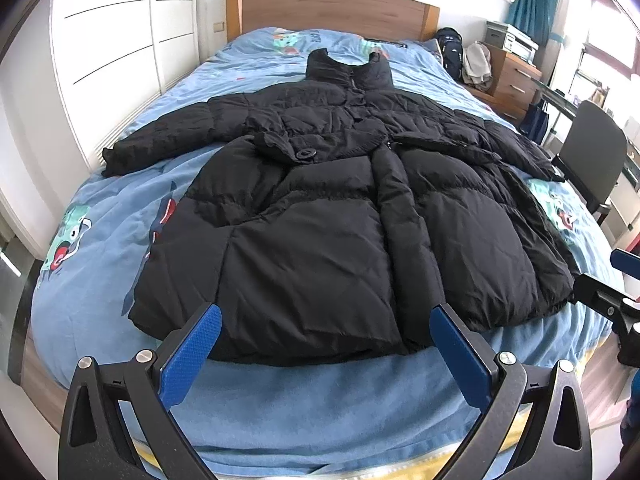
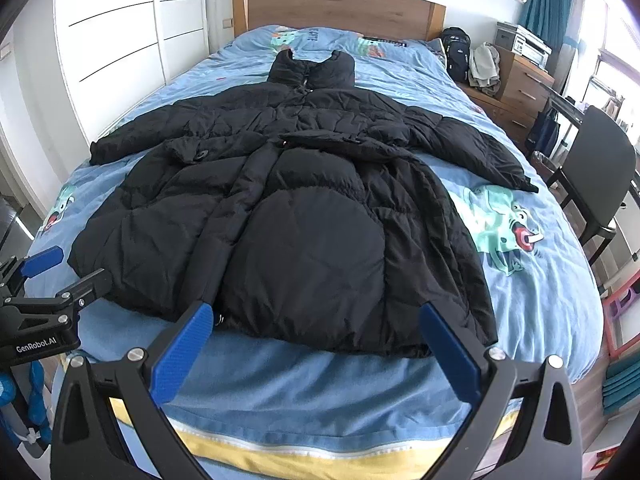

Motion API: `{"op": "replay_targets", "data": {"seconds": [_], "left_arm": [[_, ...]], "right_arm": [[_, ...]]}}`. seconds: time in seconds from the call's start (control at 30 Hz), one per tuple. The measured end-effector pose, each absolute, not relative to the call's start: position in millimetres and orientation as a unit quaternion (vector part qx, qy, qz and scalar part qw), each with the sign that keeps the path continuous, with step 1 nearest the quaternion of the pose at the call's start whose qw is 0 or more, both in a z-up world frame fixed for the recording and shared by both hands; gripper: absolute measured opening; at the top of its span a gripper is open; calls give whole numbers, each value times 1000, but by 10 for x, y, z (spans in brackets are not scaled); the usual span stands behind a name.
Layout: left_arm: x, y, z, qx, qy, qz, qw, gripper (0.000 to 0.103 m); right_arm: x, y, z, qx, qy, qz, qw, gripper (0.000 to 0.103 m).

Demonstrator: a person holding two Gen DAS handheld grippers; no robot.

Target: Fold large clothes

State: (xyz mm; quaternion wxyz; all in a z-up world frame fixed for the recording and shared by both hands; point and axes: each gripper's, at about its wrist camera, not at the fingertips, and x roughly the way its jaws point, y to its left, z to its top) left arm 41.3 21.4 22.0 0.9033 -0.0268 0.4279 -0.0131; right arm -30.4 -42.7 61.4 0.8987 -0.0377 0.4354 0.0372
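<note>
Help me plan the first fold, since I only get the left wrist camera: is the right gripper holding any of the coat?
Observer: No. The right gripper is open, its blue pads spread wide, with none of the coat pinched between them.
Operator: Does the sleeve on the chair side hang off the bed?
Observer: No. That sleeve lies flat on the bedcover, its cuff beside a green dinosaur print.
Operator: And the hem corner on that side?
Observer: The hem corner rests on the bedcover, with bare blue cover beyond it.
</note>
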Motion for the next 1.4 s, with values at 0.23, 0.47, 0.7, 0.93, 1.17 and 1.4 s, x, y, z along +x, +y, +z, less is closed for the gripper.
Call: {"op": "replay_targets", "data": {"seconds": [0.23, 0.47, 0.7, 0.93, 1.17, 1.4], "left_arm": [[565, 296, 182, -27, 428, -4, 903, 102], [746, 358, 150, -27, 430, -1, 902, 102], [1024, 393, 127, -31, 433, 7, 901, 102], [1376, 366, 75, -28, 441, 10, 897, 102], [1703, 284, 5, -27, 449, 10, 893, 102], [2013, 116, -42, -13, 451, 5, 893, 102]], "right_arm": [[-83, -450, 620, -31, 440, 33, 897, 103], [149, -422, 594, -31, 446, 29, 894, 103], [427, -418, 514, -31, 454, 32, 890, 103], [784, -524, 427, -22, 460, 30, 887, 103], [1179, -706, 366, -9, 466, 26, 884, 103], [1692, -1131, 238, 16, 470, 18, 883, 103]]}}
